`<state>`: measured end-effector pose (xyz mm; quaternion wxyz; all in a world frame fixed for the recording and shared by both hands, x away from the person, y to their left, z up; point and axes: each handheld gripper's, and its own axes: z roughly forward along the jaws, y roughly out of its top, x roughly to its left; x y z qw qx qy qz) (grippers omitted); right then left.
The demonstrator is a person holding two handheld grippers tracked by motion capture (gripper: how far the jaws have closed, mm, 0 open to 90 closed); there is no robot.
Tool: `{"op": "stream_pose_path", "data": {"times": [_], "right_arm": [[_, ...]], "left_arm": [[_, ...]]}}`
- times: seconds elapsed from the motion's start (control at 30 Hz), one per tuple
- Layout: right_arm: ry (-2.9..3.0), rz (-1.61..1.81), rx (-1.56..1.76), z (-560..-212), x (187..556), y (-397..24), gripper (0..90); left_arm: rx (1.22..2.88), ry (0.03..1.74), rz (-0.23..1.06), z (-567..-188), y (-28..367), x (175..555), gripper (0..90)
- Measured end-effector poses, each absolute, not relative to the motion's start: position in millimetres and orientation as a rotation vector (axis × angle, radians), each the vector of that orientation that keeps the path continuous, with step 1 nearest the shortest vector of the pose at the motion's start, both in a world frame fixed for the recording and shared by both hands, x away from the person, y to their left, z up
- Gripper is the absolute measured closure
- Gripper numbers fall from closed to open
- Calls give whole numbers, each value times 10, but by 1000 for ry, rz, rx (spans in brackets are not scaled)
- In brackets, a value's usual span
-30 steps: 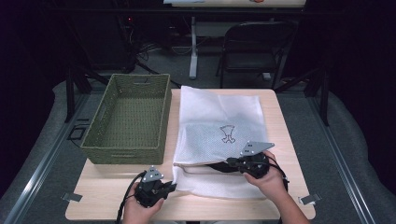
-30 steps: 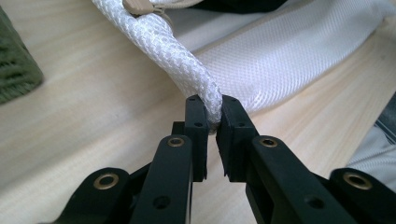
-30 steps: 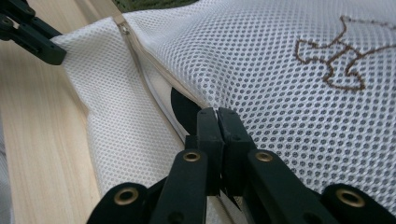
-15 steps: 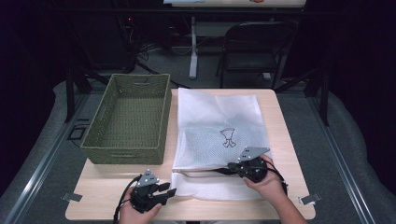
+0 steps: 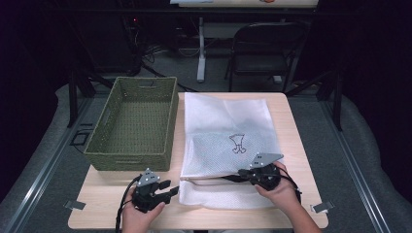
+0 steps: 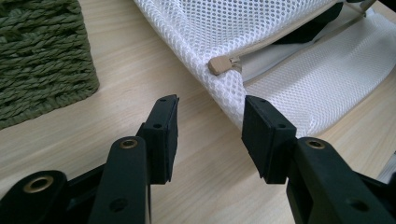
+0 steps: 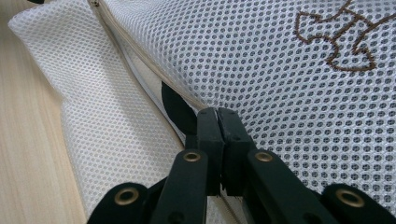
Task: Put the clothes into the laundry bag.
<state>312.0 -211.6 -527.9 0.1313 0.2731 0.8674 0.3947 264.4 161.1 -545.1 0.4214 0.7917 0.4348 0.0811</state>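
Left gripper (image 5: pixel 167 190) at near left of surface (image 5: pixel 102 194), held in a hand (image 5: pixel 138 218). Fingers (image 6: pixel 161 130) spread, just been opening, nothing between them; pads off the cloth, close to the near left corner of the white mesh bag (image 5: pixel 228 141). Tan zipper pull (image 6: pixel 224 64) just beyond the fingers, at the bag's corner.

Right gripper (image 5: pixel 240 173) at near right, held in a hand (image 5: pixel 277 191), pointing left along the bag's open mouth. Fingers (image 7: pixel 208 135) pressed together, pinching the upper mesh layer at the zipper edge; upper layer raised slightly off the lower one, dark gap visible beneath.

Bag flat on the right half of surface, brown embroidered figure (image 5: pixel 237 143) on top.

Green woven basket (image 5: pixel 133 124) on the left half, just beside the bag.

Folding chair (image 5: pixel 265 51) beyond the far edge.
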Motion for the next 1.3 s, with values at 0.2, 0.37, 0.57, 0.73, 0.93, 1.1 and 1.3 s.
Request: {"op": "stream_pose_path", "data": {"times": [0.2,0.37,0.57,0.73,0.93,1.1,1.3], "right_arm": [[2519,1144,792,-5287,3124,-2112,886],[2516,1138,795,-5293,3121,-2099,886],[2515,1147,808,-5297,3128,-2115,887],[2517,1143,804,-5301,3129,-2121,887],[2516,1144,806,-5302,3130,-2120,887],[2517,1140,806,-5306,3133,-2129,887],[2515,1138,807,-5306,3132,-2129,887]], "left_arm": [[1994,1066,204,-5419,1498,2722,539],[1988,1058,225,-5377,1424,2794,567],[2002,1093,293,-5368,1457,2836,679],[2020,1134,321,-5423,1478,2880,697],[2019,1175,322,-5494,1477,2951,696],[1983,1157,294,-5450,1469,2929,661],[1961,1134,243,-5421,1429,2926,612]]}}
